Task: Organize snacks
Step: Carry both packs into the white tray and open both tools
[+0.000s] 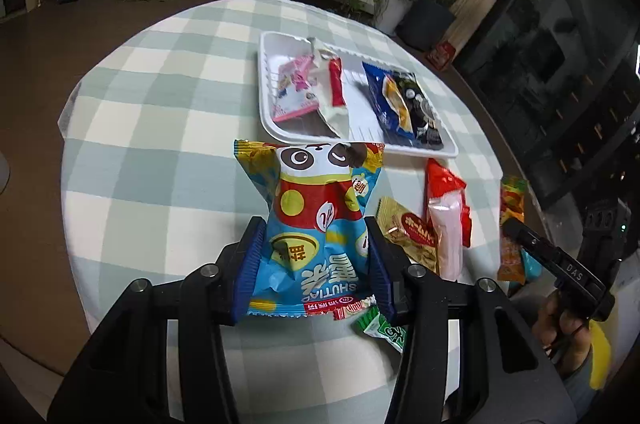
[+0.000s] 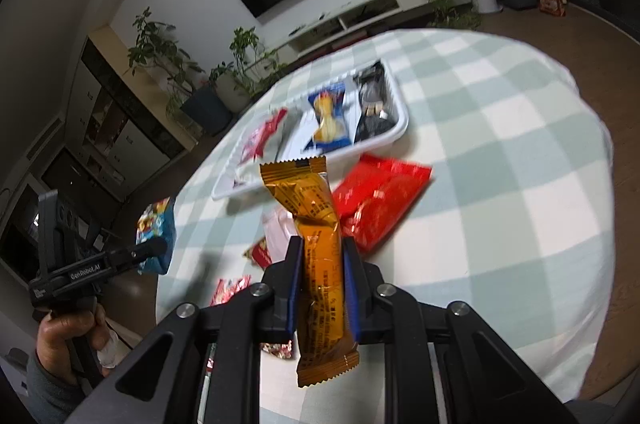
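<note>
My left gripper (image 1: 314, 230) is shut on a blue panda snack bag (image 1: 316, 208), lifted above the checked tablecloth; the same bag (image 2: 157, 232) shows at the left of the right wrist view. The white tray (image 1: 265, 92) lies just beyond it, holding a pink packet (image 1: 294, 84), a cream-and-red packet (image 1: 334, 92), a blue packet (image 1: 388, 100) and a black one (image 1: 420, 108). My right gripper (image 2: 322, 244) is shut on an orange bar wrapper (image 2: 320, 256), held upright above the table, short of the tray (image 2: 402, 128).
Loose snacks lie near the tray: a red bag (image 2: 380, 200), a pink-and-red packet (image 1: 446, 220), a wafer packet (image 1: 408, 232), a green wrapper (image 1: 384, 328) and small red wrappers (image 2: 232, 290). The round table (image 1: 140, 128) ends close on both sides. Potted plants and a TV cabinet stand behind.
</note>
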`<state>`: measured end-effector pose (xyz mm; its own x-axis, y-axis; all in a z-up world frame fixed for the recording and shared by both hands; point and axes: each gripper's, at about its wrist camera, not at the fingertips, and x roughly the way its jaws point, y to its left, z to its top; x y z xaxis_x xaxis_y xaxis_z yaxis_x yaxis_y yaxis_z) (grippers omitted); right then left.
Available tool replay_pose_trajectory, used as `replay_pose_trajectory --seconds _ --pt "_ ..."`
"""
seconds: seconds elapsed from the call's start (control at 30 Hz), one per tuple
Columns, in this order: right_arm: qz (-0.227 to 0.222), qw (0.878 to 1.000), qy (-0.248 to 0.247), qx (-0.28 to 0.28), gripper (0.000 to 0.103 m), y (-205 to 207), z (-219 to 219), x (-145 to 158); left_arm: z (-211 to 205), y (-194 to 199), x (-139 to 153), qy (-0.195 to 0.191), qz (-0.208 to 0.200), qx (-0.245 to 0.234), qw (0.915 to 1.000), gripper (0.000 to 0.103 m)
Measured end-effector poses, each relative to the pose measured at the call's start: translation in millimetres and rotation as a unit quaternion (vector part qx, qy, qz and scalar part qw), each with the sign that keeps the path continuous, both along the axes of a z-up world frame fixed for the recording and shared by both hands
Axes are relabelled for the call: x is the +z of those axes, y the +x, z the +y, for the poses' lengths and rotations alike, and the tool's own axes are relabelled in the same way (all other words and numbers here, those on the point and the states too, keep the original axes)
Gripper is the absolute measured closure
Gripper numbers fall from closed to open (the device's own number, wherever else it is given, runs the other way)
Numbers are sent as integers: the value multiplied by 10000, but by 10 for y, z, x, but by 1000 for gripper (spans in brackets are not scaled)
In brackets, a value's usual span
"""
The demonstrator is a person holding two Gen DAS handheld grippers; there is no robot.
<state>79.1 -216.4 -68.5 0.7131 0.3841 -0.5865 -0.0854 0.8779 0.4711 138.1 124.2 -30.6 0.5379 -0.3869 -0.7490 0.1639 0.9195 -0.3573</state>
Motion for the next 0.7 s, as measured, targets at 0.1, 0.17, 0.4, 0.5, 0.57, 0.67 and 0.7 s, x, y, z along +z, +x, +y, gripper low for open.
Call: replay_pose_trajectory --seconds 0.1,0.17,0.4,0.5,0.57,0.67,0.7 --pt "-52 9998 9 -181 82 3 -152 122 119 33 62 -194 -87 95 9997 58" --pt "-86 9992 -25 -384 82 14 -330 215 178 82 112 -307 -153 134 9993 58" --pt "-367 9923 -274 -1149 82 245 -1001 806 60 492 516 -311 -509 20 9982 58" --pt "-590 9923 -480 -979 82 479 -889 1090 -157 768 682 -305 -632 -101 9975 58" --pt "-679 9933 -548 -752 82 679 -714 1216 -349 969 754 -309 -653 -224 9971 58" --pt "-617 9962 -540 -287 82 1072 -363 1264 -641 1231 703 -213 -530 -386 9976 58" --pt "-555 9969 -534 -174 82 1171 -269 1239 -750 1318 640 -150 -453 -448 9979 58"
